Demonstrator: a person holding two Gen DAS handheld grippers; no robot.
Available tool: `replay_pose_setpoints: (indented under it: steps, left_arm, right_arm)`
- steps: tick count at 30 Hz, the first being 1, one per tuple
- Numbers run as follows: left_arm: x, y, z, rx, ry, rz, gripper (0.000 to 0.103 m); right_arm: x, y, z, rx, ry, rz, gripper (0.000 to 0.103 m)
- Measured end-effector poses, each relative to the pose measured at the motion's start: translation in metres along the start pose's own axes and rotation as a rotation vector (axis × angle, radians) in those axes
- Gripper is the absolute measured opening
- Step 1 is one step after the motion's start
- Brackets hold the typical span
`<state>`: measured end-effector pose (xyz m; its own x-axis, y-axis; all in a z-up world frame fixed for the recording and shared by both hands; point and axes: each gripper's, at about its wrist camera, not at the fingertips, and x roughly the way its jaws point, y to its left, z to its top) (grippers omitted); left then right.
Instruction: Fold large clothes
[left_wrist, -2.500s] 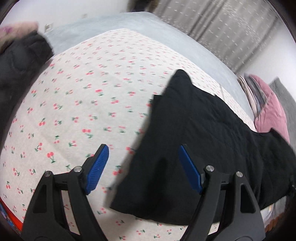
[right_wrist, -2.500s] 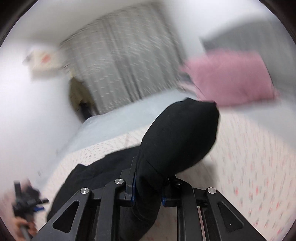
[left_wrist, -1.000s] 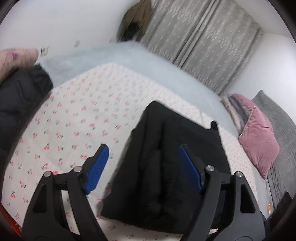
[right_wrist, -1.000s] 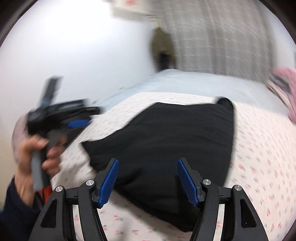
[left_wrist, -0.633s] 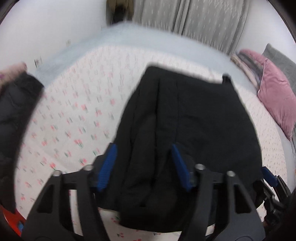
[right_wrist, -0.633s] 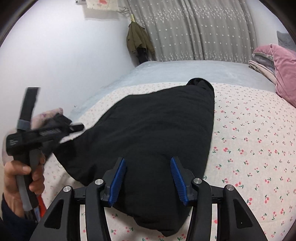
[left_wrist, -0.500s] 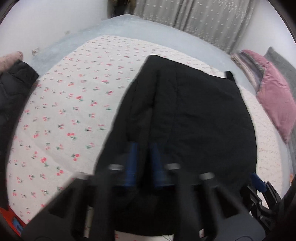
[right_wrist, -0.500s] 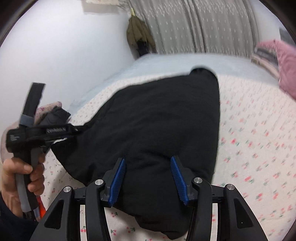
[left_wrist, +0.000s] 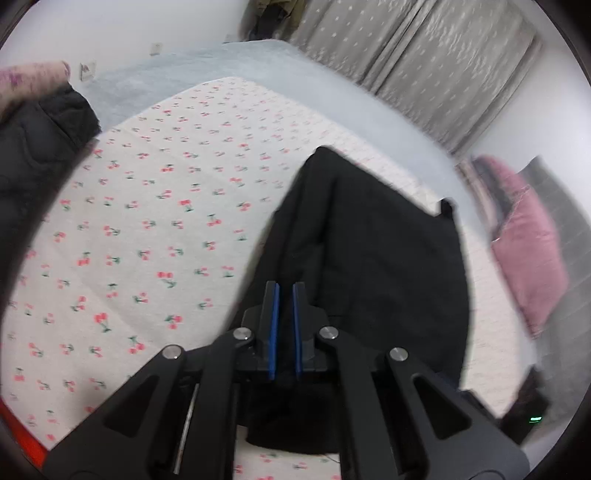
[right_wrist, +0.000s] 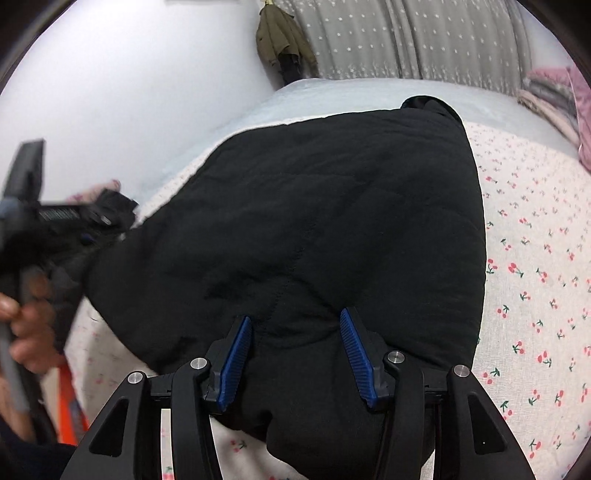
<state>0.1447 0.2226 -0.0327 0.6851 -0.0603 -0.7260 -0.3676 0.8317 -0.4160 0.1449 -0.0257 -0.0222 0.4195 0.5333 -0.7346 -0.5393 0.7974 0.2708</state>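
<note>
A black padded garment (left_wrist: 369, 240) lies folded lengthwise on the cherry-print bed sheet (left_wrist: 147, 221). My left gripper (left_wrist: 284, 295) sits at its near left edge, blue pads almost together with black cloth pinched between them. In the right wrist view the same garment (right_wrist: 332, 203) fills the middle, and its left corner is drawn toward the left gripper (right_wrist: 92, 225), which a hand (right_wrist: 22, 321) holds. My right gripper (right_wrist: 295, 347) is at the near edge, half closed, its pads pressing a thick bunched fold of the cloth.
Another dark padded jacket (left_wrist: 33, 147) lies at the bed's left edge. Pink pillows (left_wrist: 528, 240) and folded bedding are at the right. A grey curtain (right_wrist: 406, 37) and a hanging coat (right_wrist: 284, 40) are behind the bed. An orange-red object (right_wrist: 70, 398) shows at the near left.
The left jaws went from wide to shut on the garment's near left edge. The right jaws narrowed onto the near edge. Both grippers came lower and closer to the cloth.
</note>
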Motion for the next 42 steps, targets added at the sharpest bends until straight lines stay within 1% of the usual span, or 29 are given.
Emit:
replay_pose_setpoints:
  steps: [1,2,3,4,5,6,7,8,9,10,11,14,16,19,21,22,23,24,25,27,28,30,32,36,38,39,40,42]
  left_arm:
    - [-0.005,-0.005,-0.002,0.022,-0.011,-0.066,0.006]
    - [-0.008,-0.013,-0.004,0.058,-0.017,-0.097,0.006]
    - [-0.011,-0.024,-0.008,0.11,-0.022,-0.11,0.006]
    - [-0.013,-0.04,-0.014,0.179,-0.032,-0.106,0.006]
    - [-0.013,-0.048,-0.019,0.216,-0.034,-0.1,0.006]
    - [-0.008,-0.056,-0.024,0.243,-0.024,-0.08,0.006]
    - [0.002,-0.06,-0.028,0.252,0.007,-0.032,0.006]
    - [0.019,-0.059,-0.032,0.242,0.062,0.043,0.006]
    - [0.033,-0.055,-0.035,0.225,0.096,0.092,0.006]
    - [0.044,-0.051,-0.037,0.209,0.114,0.106,0.006]
    - [0.048,-0.049,-0.038,0.207,0.11,0.108,0.006]
    - [0.047,-0.056,-0.041,0.251,0.101,0.129,0.006]
    - [0.048,-0.059,-0.044,0.284,0.093,0.139,0.006]
    - [0.045,-0.056,-0.042,0.269,0.098,0.12,0.006]
    - [0.044,-0.052,-0.039,0.25,0.105,0.105,0.006]
    - [0.045,-0.051,-0.036,0.243,0.106,0.102,0.006]
    - [0.045,-0.05,-0.036,0.238,0.107,0.101,0.005]
    - [0.045,-0.05,-0.036,0.234,0.107,0.1,0.005]
    - [0.045,-0.05,-0.037,0.23,0.106,0.104,0.005]
    - [0.046,-0.048,-0.036,0.227,0.104,0.11,0.005]
    - [0.046,-0.048,-0.036,0.227,0.104,0.112,0.005]
    - [0.046,-0.047,-0.036,0.212,0.107,0.105,0.005]
    - [0.046,-0.047,-0.036,0.205,0.109,0.099,0.005]
    - [0.044,-0.046,-0.037,0.213,0.103,0.098,0.005]
    - [0.044,-0.045,-0.036,0.211,0.106,0.092,0.005]
    - [0.044,-0.044,-0.035,0.207,0.109,0.088,0.005]
    - [0.044,-0.043,-0.034,0.199,0.113,0.081,0.005]
    - [0.045,-0.041,-0.033,0.188,0.119,0.075,0.005]
  right_arm:
    - [0.0,0.001,-0.001,0.001,0.001,-0.011,0.052]
    - [0.0,0.001,-0.001,0.01,0.001,-0.011,0.052]
    - [0.0,0.0,-0.001,0.018,0.001,-0.007,0.052]
    - [-0.001,-0.001,-0.001,0.023,0.001,-0.004,0.052]
    - [-0.002,-0.001,-0.002,0.023,0.0,-0.003,0.052]
    - [-0.003,-0.002,-0.003,0.023,0.0,-0.001,0.052]
    - [-0.004,-0.003,-0.003,0.027,-0.002,0.002,0.052]
    - [-0.003,-0.003,-0.004,0.029,-0.004,0.003,0.052]
    - [-0.003,-0.002,-0.005,0.026,-0.007,0.002,0.052]
    - [-0.004,-0.002,-0.005,0.018,-0.008,0.002,0.052]
    - [-0.005,-0.001,-0.005,0.011,-0.006,0.006,0.052]
    - [-0.018,-0.008,0.001,0.007,0.006,0.056,0.052]
    - [-0.039,-0.013,0.006,0.018,-0.001,0.078,0.052]
    - [-0.082,-0.022,0.002,0.006,-0.069,-0.01,0.052]
    - [-0.09,-0.031,-0.005,0.02,-0.059,0.021,0.05]
    - [-0.089,-0.035,-0.008,0.037,-0.04,0.039,0.049]
    - [-0.082,-0.038,-0.014,0.051,-0.003,0.057,0.047]
    - [-0.074,-0.036,-0.018,0.04,0.02,0.049,0.047]
    - [-0.065,-0.03,-0.025,-0.001,0.026,0.006,0.047]
    - [-0.049,-0.024,-0.036,-0.02,0.038,-0.036,0.047]
    - [-0.042,-0.026,-0.04,-0.019,0.032,-0.041,0.047]
    - [-0.04,-0.032,-0.042,0.008,0.026,-0.012,0.047]
    - [-0.043,-0.04,-0.039,0.026,0.047,0.02,0.047]
    - [-0.057,-0.036,-0.027,0.006,0.07,0.009,0.048]
    - [-0.067,-0.04,-0.014,0.006,0.067,0.033,0.048]
    - [-0.074,-0.047,-0.004,0.025,0.034,0.052,0.048]
    - [-0.081,-0.055,0.008,0.048,-0.009,0.052,0.048]
    - [-0.084,-0.072,0.033,0.086,-0.054,0.038,0.048]
